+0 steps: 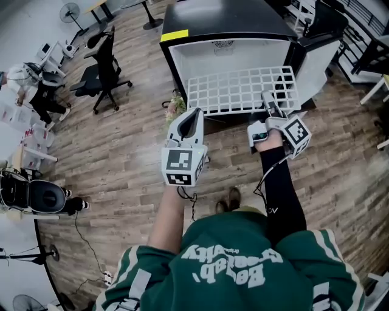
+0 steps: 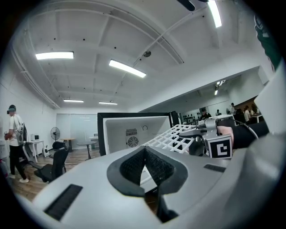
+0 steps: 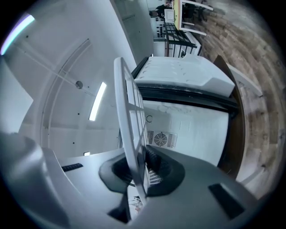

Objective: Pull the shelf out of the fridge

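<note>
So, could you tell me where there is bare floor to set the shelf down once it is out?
The shelf, clamped in the right gripper, juts from the fridge. Bare wooden floor lies to the fridge's left, between it and the office chair, and under the shut, empty left gripper. The right side is crowded by the open fridge door.

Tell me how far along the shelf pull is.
Done: the fridge door is open and the white wire shelf sticks mostly out of the fridge. In hand: the right tool is shut on the shelf's front edge; the left tool is shut, empty, apart from it. Left: draw the rear edge clear of the opening.
</note>
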